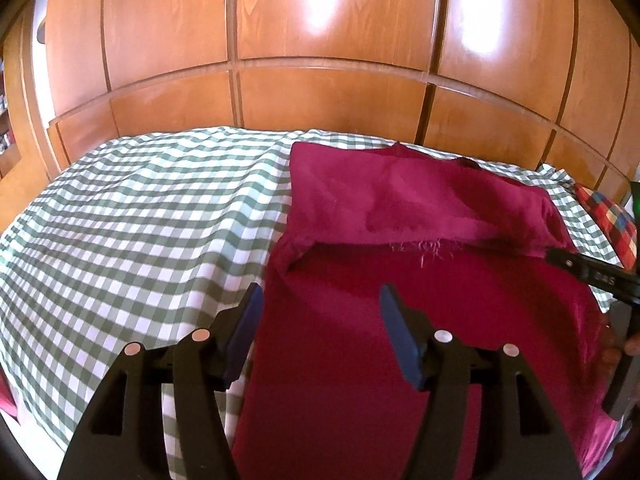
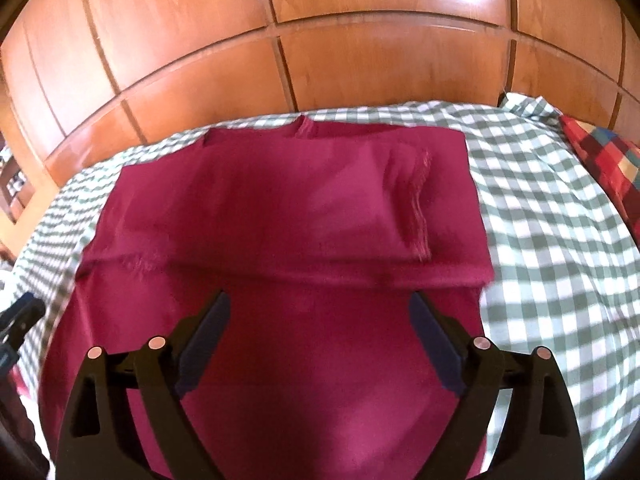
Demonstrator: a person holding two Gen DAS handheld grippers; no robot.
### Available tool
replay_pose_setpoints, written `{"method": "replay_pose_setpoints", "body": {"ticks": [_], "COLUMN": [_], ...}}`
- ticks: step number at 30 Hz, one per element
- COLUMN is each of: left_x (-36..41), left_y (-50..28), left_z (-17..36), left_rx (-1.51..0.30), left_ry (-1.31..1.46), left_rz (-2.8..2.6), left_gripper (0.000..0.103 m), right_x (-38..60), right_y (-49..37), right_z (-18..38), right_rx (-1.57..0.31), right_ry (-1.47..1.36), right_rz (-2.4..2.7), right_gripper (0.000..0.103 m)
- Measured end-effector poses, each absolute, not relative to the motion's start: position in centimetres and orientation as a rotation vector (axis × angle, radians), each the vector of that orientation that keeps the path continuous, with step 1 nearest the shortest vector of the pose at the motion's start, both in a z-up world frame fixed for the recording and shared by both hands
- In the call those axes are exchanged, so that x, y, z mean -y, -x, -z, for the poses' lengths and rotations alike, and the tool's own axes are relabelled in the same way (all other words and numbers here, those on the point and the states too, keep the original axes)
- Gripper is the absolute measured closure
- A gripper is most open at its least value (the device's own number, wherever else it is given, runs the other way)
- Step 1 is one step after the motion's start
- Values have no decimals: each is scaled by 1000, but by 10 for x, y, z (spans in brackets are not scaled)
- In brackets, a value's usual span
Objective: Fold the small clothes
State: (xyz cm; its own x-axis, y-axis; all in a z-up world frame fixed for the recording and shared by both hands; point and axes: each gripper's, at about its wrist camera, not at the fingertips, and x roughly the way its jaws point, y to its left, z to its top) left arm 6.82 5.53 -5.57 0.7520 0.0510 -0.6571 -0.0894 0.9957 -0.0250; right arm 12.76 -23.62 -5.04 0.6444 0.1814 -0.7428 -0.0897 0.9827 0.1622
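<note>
With a first fold laid, the crimson woven cloth (image 2: 280,208) is lying on the green-checked bed (image 1: 132,216) while left gripper (image 1: 320,320) and right gripper (image 2: 320,332) are hovering open, empty; next likely regrasping the near edge.

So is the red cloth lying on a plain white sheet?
No, the red cloth lies on a green-and-white checked sheet, which shows on both sides of it.
</note>
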Motion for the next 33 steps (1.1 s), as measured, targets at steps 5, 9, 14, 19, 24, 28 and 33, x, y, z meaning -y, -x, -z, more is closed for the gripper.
{"method": "replay_pose_setpoints", "body": {"ticks": [5,9,14,19,24,28,33], "left_x": [-58,-62,-68,-75,-83,-95,-107], "left_y": [-58,-52,-46,-38,-24,-3,30], "left_z": [66,75,84,96,104,106,104], "left_rx": [-736,-757,-778,-805,-840,-855,-872], "left_ry": [60,66,71,80,111,160,247], "left_rz": [-79,-83,-92,-98,-76,-39,26], "left_gripper": [42,42,41,41,41,41,44], "right_x": [256,270,284,294,294,293,293], "right_y": [-102,-83,-63,-46,-29,-9,16], "right_z": [54,60,68,75,75,77,76], "right_rx": [-878,-891,-920,-937,-961,-997,-1045], "right_ry": [-138,-158,-178,-193,-184,-180,-164], "right_rz": [-136,-109,-83,-70,-118,-159,-202], "right_gripper": [14,14,14,14,14,18,30]}}
